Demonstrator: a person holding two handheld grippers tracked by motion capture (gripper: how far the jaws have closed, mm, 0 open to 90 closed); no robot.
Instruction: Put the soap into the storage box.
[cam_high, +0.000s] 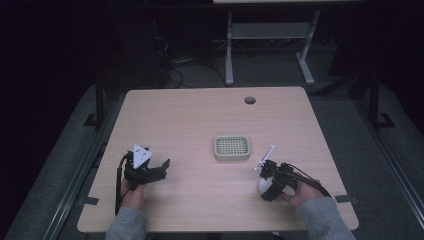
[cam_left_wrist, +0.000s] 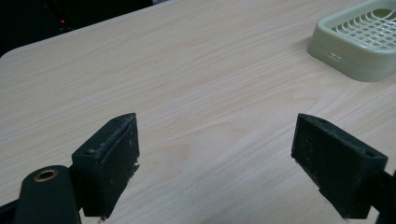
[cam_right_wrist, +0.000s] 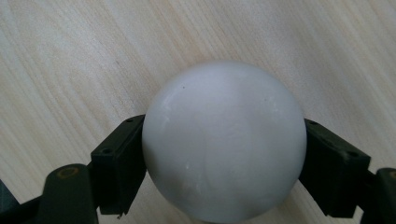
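The white ball (cam_right_wrist: 223, 140) is pinched between the jaws of the right gripper (cam_high: 268, 182), while the left gripper (cam_left_wrist: 215, 163) is held spread, so a carry to the soap tray (cam_high: 232, 148) is probably called for next.

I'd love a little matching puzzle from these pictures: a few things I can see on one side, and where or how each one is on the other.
Things:
1. smooth white round ball
2. pale green slotted plastic tray
3. left gripper
4. small dark round hole in the wooden table

States:
A. open, nothing between its fingers
B. near the table's far edge
C. clamped between the right gripper's fingers
D. mid-table, between the two grippers

Pairs: 1-C, 2-D, 3-A, 4-B
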